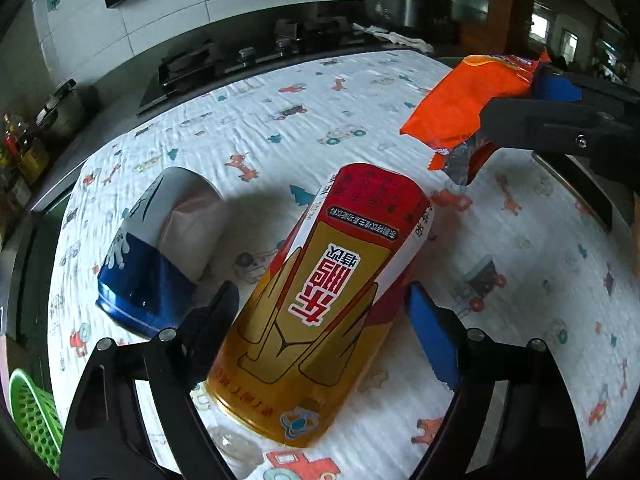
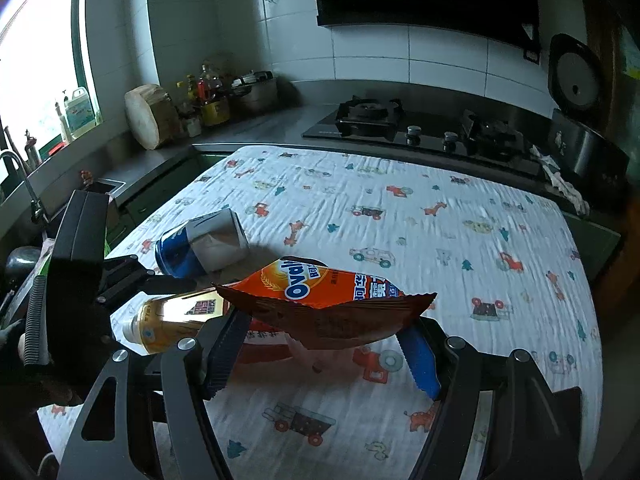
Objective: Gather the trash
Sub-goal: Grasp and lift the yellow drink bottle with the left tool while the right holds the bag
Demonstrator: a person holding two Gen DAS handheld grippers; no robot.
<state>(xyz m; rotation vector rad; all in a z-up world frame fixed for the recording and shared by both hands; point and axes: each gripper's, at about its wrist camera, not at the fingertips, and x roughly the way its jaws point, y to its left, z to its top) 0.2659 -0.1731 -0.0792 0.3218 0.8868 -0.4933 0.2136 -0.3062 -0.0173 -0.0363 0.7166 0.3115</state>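
Kitchen table under a printed cloth: my right tongs are clamped on the orange wrapper, lifted clear of the cloth. My left tongs stand apart astride the gold-and-red can, pads not visibly pressing; the dented blue can lies just left of them. I judge one item secured, two outstanding.

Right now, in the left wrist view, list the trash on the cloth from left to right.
Blue and white can → gold and red can, lying between the left gripper fingers → orange wrapper, held up by the right gripper.
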